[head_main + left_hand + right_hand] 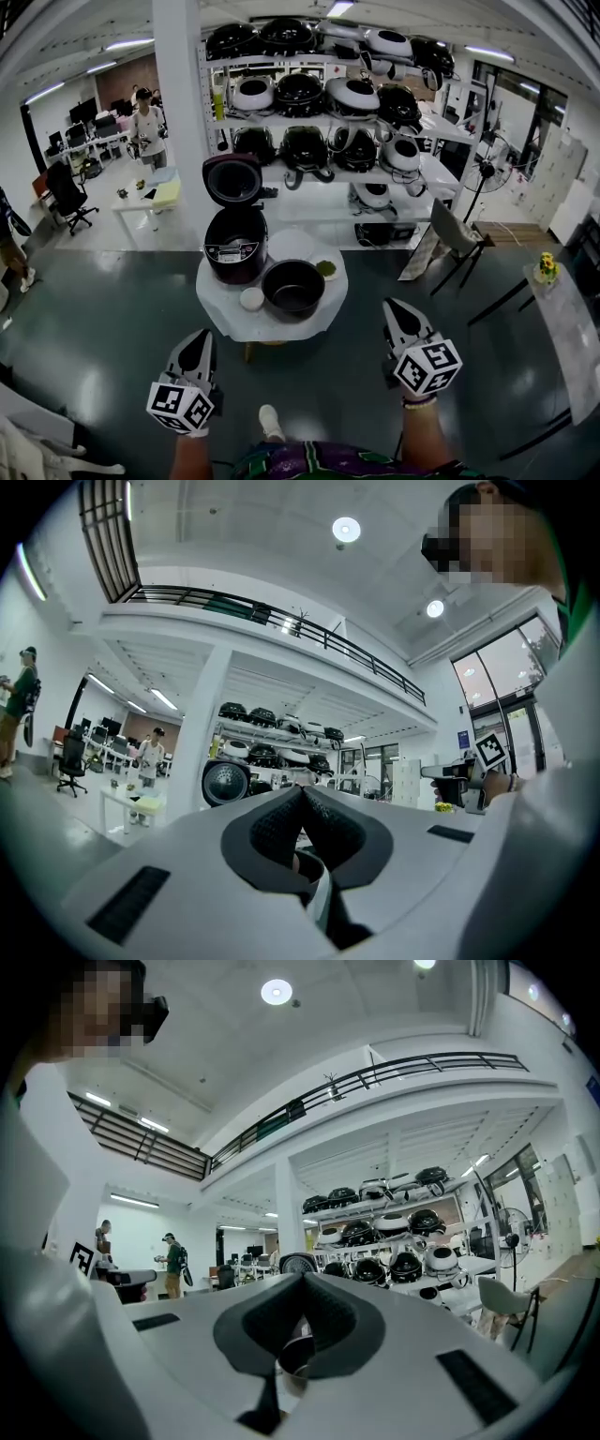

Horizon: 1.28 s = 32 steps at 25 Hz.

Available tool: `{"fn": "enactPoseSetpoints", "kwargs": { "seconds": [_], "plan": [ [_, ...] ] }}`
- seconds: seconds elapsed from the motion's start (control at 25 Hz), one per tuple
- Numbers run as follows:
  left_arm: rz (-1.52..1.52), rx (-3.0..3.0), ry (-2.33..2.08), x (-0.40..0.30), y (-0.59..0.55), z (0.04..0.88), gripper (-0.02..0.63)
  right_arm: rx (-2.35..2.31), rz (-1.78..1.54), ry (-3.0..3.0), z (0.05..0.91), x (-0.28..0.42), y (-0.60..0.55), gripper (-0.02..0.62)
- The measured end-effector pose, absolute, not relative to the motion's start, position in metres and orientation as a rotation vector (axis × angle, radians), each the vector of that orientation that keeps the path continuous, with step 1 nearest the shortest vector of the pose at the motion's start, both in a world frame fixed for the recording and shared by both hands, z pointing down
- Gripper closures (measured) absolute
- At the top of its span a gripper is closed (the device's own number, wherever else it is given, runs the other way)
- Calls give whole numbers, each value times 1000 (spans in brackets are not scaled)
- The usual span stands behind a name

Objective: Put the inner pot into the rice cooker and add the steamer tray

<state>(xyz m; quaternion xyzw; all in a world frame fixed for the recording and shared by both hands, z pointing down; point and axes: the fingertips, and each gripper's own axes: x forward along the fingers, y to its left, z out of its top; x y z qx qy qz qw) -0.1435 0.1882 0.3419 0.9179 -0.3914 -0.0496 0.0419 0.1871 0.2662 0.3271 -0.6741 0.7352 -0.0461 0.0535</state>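
Left gripper point(199, 342), right gripper point(397, 314): jaws together, both empty, well short of table point(230, 323). Inner pot point(293, 286) on table's near right part, mouth up, far ahead, roughly midway between grippers. Open rice cooker point(235, 244) touching pot's far-left.

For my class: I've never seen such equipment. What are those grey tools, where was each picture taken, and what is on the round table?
A person holds a two-fingered tool in each hand: the left gripper and the right gripper. One picture comes from a camera on the person's head; the other two from cameras on the tools. Both pairs of fingers are closed, holding nothing. On the table stand an open rice cooker, a black pot and a white tray.
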Motion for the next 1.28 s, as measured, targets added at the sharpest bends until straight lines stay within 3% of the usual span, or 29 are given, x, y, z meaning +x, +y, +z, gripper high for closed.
{"fn": "enactPoseSetpoints", "kwargs": {
  "seconds": [0.72,1.28],
  "plan": [
    [-142,2876,-1078,-166,-27,319,584,-2107,-68,2247,290,130,48,589],
    [-138,2881,-984,-165,-95,334,584,-2124,-103,2218,312,115,-23,589]
  ]
}}
